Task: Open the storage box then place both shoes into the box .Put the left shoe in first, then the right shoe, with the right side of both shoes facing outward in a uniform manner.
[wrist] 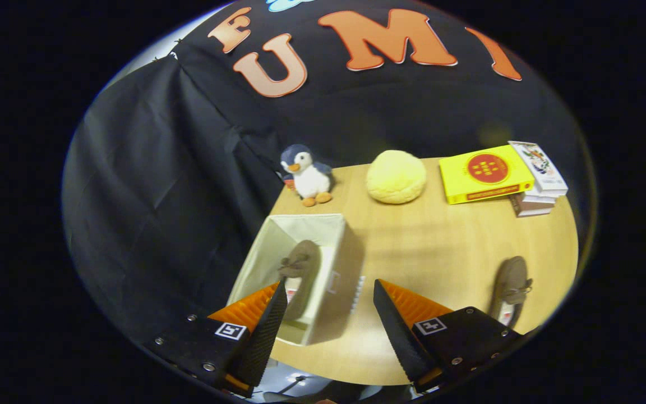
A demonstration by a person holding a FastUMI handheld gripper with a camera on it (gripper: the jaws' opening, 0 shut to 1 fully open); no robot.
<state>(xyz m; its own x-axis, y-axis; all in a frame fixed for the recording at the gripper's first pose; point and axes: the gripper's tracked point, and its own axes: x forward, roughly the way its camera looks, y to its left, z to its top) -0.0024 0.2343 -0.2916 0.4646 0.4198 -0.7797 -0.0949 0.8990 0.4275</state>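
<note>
The cream fabric storage box (323,224) stands open on the wooden table (441,241), just ahead of my left finger. One brown shoe (300,269) with a small bow lies inside the box, its heel end hidden behind my left fingertip. The other brown shoe (511,280) lies on the table beyond my right finger, off to the right. My gripper (330,290) hangs above the table's near edge, open, with nothing between its fingers. The box's right wall sits in the gap between them.
At the back of the table sit a plush penguin (309,174), a round yellow cushion (396,177) and a stack of books (497,174) with a yellow one on top. Black cloth walls close in the left and back. Bare wood lies between the box and the loose shoe.
</note>
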